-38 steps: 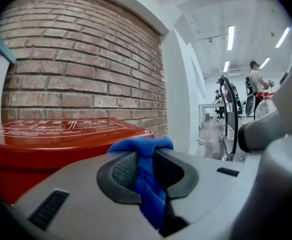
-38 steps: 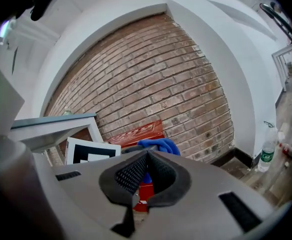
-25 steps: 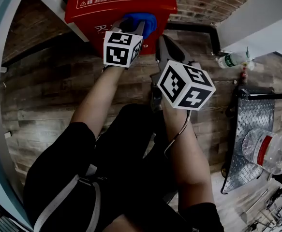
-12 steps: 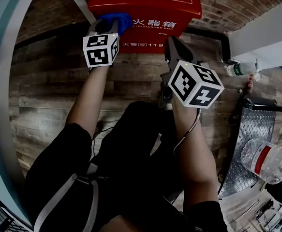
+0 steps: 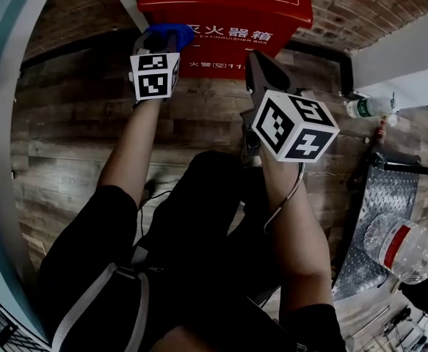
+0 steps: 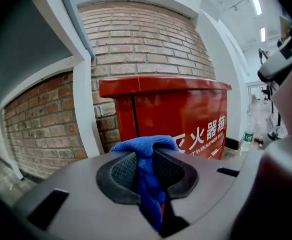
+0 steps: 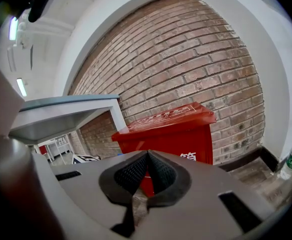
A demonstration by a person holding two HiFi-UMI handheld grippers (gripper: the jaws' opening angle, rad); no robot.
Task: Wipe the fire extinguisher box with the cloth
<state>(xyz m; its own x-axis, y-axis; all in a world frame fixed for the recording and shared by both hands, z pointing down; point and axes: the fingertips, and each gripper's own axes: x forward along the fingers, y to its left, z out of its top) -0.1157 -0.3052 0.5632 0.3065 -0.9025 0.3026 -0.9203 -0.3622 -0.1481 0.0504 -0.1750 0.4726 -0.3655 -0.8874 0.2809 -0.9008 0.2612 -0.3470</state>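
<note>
A red fire extinguisher box (image 5: 225,9) with white lettering stands on the wooden floor against a brick wall; it also fills the middle of the left gripper view (image 6: 186,116) and shows in the right gripper view (image 7: 171,131). My left gripper (image 5: 161,41) is shut on a blue cloth (image 5: 168,32), bunched between its pads (image 6: 148,176), at the box's front left corner. My right gripper (image 5: 258,68) hangs shut and empty in front of the box's right part, a short way off it (image 7: 147,171).
A white post (image 6: 83,99) rises left of the box. A plastic bottle (image 5: 364,107) stands on the floor at right, by a metal tread plate (image 5: 386,211) bearing a large bottle (image 5: 404,240). The person's legs fill the lower middle.
The left gripper with the blue cloth has travelled from the box's front middle to its left corner. The view shifted up and right; the right gripper kept its place.
</note>
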